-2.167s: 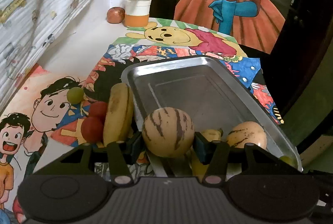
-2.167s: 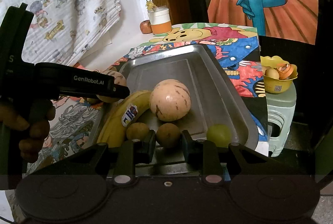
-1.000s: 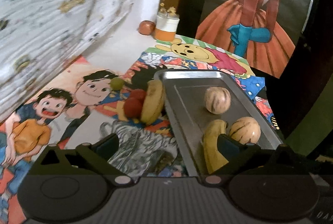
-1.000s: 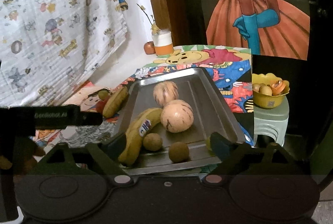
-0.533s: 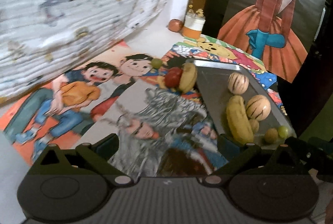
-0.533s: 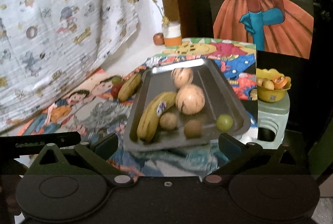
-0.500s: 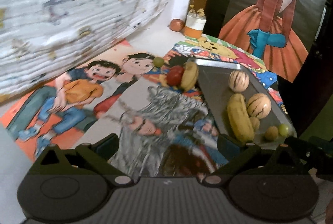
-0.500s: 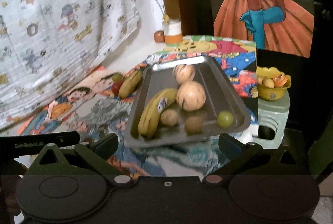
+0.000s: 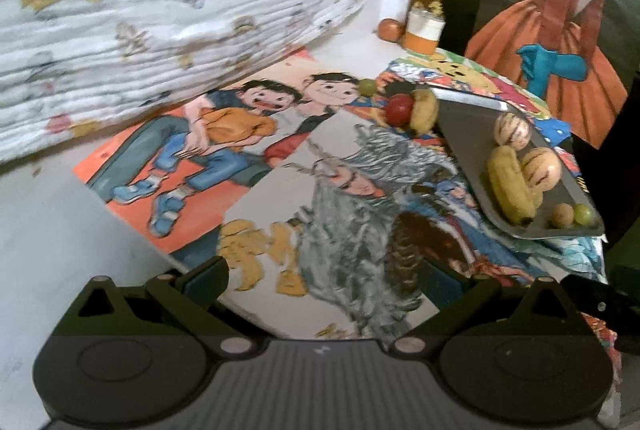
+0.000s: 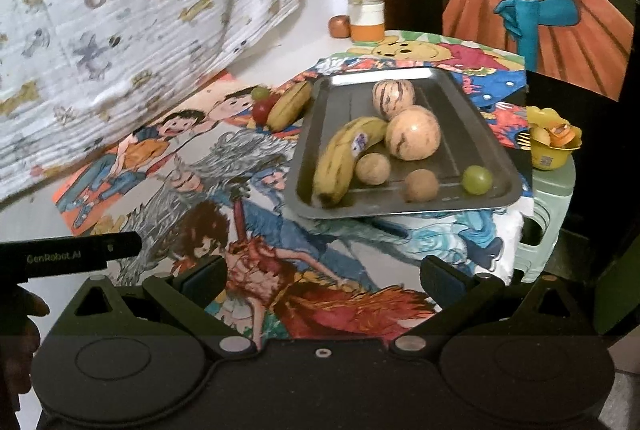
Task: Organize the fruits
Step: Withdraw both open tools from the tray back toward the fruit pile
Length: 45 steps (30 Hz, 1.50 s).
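Note:
A metal tray (image 10: 460, 198) (image 9: 464, 118) sits on the picture-covered table. It holds two striped melons (image 10: 393, 93) (image 10: 413, 133), a banana (image 10: 344, 154), two small brown fruits (image 10: 373, 169) (image 10: 421, 185) and a green grape (image 10: 477, 179). Beside the tray's far left corner lie a second banana (image 10: 289, 105) (image 9: 424, 110), a red fruit (image 10: 261, 112) (image 9: 399, 109) and a green grape (image 10: 260, 93) (image 9: 367, 86). My left gripper (image 9: 322, 284) and right gripper (image 10: 322, 280) are both open and empty, well back from the tray.
A white and orange jar (image 10: 367, 19) and a small brown fruit (image 10: 339, 26) stand at the table's far edge by a patterned cloth (image 10: 120, 10). A yellow bowl (image 10: 550, 140) sits on a green stool (image 10: 548, 214) at the right.
Both grippers have pulled further back from the tray. Earlier the left gripper let go of a striped melon into the tray and the right let go of a small brown fruit.

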Motion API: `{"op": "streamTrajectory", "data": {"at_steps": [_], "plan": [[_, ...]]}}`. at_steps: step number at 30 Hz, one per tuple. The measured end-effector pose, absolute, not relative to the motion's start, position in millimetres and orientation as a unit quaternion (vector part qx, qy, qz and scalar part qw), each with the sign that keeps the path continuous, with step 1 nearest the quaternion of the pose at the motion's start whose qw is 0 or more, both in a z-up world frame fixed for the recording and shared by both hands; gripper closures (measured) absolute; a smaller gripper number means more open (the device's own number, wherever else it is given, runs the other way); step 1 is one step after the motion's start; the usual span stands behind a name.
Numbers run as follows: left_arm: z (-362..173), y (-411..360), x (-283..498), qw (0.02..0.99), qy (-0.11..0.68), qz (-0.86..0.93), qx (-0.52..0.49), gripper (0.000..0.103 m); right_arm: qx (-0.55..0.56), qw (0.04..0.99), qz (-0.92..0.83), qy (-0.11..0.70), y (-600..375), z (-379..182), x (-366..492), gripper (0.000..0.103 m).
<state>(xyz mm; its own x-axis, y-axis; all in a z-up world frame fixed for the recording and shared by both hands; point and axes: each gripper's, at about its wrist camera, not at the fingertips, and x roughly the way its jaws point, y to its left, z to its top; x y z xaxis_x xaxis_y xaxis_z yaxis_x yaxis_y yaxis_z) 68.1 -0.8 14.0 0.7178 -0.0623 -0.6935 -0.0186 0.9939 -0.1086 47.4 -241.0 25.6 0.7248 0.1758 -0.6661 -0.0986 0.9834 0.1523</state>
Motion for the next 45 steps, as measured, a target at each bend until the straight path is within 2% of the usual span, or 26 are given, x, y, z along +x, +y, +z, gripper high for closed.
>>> {"op": "streamTrajectory", "data": {"at_steps": [14, 32, 45], "plan": [[9.3, 29.7, 73.0, 0.918, 0.389, 0.026, -0.076, 0.0, 0.021, 0.924, 0.096, 0.37, -221.2, 31.7, 63.3, 0.001], [46.3, 39.0, 130.4, 0.936, 0.349, 0.03, -0.035, 0.0, -0.076, 0.959, 0.141, 0.234, -229.9, 112.6, 149.8, 0.001], [59.9, 23.4, 204.9, 0.944, 0.327, -0.001, 0.035, 0.0, -0.086, 0.951, 0.119, 0.273, -237.9, 74.2, 193.7, 0.001]]}}
